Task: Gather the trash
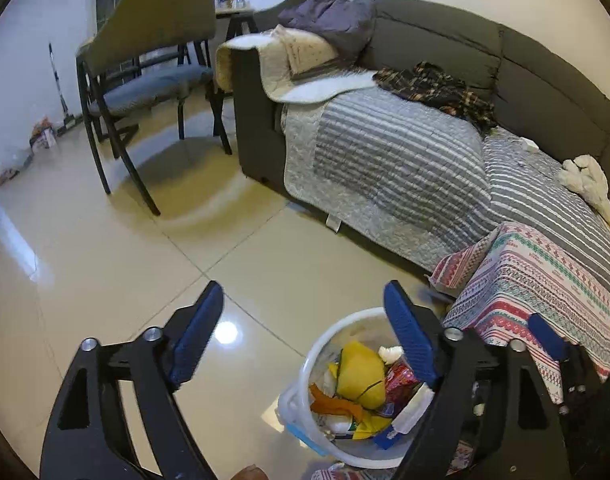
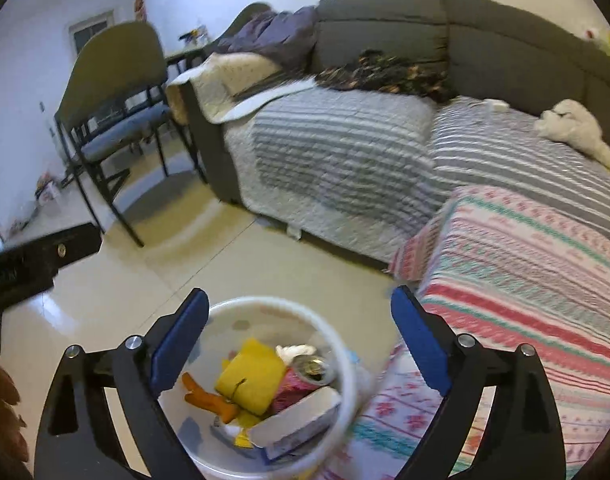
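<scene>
Both the left gripper [image 1: 301, 300] and the right gripper [image 2: 299, 308] stand wide open and empty above the white bin [image 2: 345, 360] on the near floor beside the sofa, so the trash [image 2: 251, 376] lies inside it.

Left gripper [image 1: 301, 320], left wrist view: black frame with two curved arms per side and elongated cut-out slots in the outer arms. Silver round pivot pins on each side, two left, two right. Fingers [image 1: 195, 340] are black and faced with blue textured pads, long and tapering toward the tips.

Right gripper [image 2: 299, 320], right wrist view: same build. Black frame, slotted outer arms, two silver pins per side, blue textured pads on the fingers [image 2: 419, 340].

In the right wrist view, part of the left gripper's body [image 2: 37, 256] appears at the left edge: a black boxy block carrying one small round metal screw.
</scene>
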`<action>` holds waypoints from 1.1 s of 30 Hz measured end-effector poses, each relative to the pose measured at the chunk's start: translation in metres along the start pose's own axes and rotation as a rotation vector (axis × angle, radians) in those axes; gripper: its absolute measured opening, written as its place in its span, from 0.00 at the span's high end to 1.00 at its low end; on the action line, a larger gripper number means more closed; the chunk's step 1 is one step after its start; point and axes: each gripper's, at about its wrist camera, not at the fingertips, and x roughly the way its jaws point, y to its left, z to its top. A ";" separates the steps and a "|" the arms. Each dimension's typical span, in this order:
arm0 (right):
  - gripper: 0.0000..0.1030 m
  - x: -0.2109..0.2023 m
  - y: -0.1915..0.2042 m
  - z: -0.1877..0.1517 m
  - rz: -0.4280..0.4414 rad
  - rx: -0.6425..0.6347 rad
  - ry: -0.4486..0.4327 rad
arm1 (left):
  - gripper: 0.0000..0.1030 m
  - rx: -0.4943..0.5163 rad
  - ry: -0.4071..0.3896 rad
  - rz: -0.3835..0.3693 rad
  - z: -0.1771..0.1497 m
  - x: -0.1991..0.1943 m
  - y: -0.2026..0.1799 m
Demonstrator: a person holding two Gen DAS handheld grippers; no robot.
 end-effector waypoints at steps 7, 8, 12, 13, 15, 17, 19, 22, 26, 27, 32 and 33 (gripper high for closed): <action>0.08 -0.050 -0.050 0.008 -0.117 0.051 -0.077 | 0.07 0.024 -0.103 -0.043 -0.002 -0.037 -0.036; 0.06 -0.057 -0.058 0.008 -0.132 0.060 -0.090 | 0.07 0.028 -0.100 -0.063 -0.003 -0.041 -0.043; 0.06 -0.095 -0.093 0.007 -0.175 0.088 -0.142 | 0.07 0.060 -0.112 -0.107 -0.010 -0.056 -0.077; 0.06 -0.102 -0.100 0.007 -0.185 0.096 -0.145 | 0.07 0.075 -0.120 -0.121 -0.012 -0.061 -0.087; 0.06 -0.120 -0.120 0.004 -0.214 0.127 -0.153 | 0.07 0.107 -0.137 -0.122 -0.016 -0.070 -0.111; 0.06 -0.135 -0.138 -0.001 -0.251 0.144 -0.166 | 0.07 0.134 -0.175 -0.119 -0.021 -0.081 -0.132; 0.06 -0.152 -0.156 -0.006 -0.297 0.155 -0.186 | 0.07 0.153 -0.195 -0.169 -0.026 -0.094 -0.156; 0.06 -0.176 -0.182 -0.014 -0.365 0.180 -0.216 | 0.07 0.150 -0.215 -0.215 -0.031 -0.108 -0.177; 0.06 -0.206 -0.214 -0.026 -0.423 0.216 -0.245 | 0.07 0.197 -0.243 -0.229 -0.043 -0.124 -0.208; 0.06 -0.210 -0.219 -0.029 -0.432 0.221 -0.251 | 0.07 0.203 -0.238 -0.235 -0.046 -0.125 -0.213; 0.06 -0.232 -0.241 -0.044 -0.488 0.266 -0.302 | 0.07 0.212 -0.185 -0.282 -0.060 -0.128 -0.236; 0.06 -0.234 -0.245 -0.047 -0.495 0.274 -0.309 | 0.07 0.213 -0.177 -0.290 -0.062 -0.128 -0.242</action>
